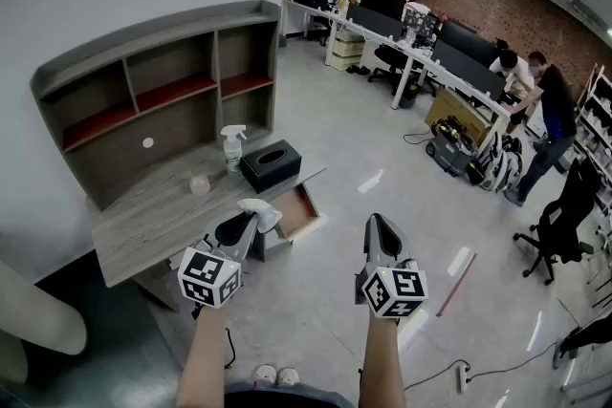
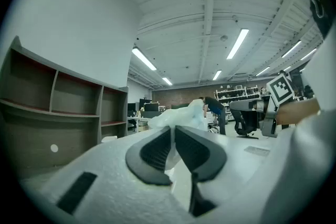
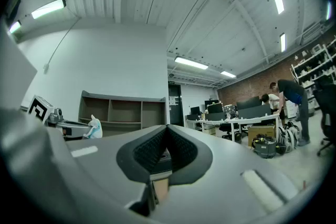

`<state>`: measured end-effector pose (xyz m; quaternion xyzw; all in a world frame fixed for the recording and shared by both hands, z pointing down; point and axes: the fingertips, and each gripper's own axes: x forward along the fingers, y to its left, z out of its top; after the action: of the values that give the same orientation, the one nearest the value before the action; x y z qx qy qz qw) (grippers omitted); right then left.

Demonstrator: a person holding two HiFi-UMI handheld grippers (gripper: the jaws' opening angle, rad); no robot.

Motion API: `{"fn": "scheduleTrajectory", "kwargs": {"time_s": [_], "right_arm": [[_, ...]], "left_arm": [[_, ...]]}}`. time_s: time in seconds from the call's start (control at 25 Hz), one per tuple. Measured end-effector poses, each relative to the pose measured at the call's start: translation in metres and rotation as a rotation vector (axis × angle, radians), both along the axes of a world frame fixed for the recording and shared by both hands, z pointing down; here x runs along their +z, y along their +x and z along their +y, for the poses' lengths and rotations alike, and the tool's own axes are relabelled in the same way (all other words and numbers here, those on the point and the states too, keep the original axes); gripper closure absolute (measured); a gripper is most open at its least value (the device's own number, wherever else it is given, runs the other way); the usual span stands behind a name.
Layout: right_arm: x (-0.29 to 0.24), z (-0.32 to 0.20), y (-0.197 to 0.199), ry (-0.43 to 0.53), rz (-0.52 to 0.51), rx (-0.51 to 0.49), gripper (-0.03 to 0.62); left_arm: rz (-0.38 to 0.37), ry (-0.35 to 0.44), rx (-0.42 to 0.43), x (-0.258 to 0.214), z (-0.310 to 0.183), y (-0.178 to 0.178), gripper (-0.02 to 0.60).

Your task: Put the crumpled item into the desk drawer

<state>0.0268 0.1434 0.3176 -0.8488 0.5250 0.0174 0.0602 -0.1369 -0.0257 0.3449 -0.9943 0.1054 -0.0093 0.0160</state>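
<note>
In the head view my left gripper (image 1: 254, 219) is shut on a white crumpled item (image 1: 261, 207), held just above the front edge of the grey desk (image 1: 153, 215). The open drawer (image 1: 300, 210) with its brown inside lies right beside the item. The left gripper view shows the crumpled item (image 2: 177, 117) pinched between the dark pads (image 2: 157, 148) of the left gripper (image 2: 173, 132). My right gripper (image 1: 375, 225) hangs over the floor to the right of the drawer, jaws together with nothing in them. The right gripper view shows the same of the right gripper (image 3: 167, 132), and the item (image 3: 95, 127) appears far left.
On the desk stand a black tissue box (image 1: 271, 165), a spray bottle (image 1: 232, 149) and a small pink object (image 1: 199, 183), below a shelf unit (image 1: 163, 96). Office desks (image 1: 411, 43), people (image 1: 555, 124) and a black chair (image 1: 564, 215) are far right. A cable (image 1: 478, 368) lies on the floor.
</note>
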Motion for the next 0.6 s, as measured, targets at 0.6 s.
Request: {"fn": "scheduleTrajectory", "kwargs": {"time_s": [0.6], "right_arm": [[0.0045, -0.0063, 0.0020, -0.006, -0.013, 0.002, 0.583]], "left_arm": [[-0.010, -0.012, 0.000, 0.0058, -0.0068, 0.0009, 0.549]]}}
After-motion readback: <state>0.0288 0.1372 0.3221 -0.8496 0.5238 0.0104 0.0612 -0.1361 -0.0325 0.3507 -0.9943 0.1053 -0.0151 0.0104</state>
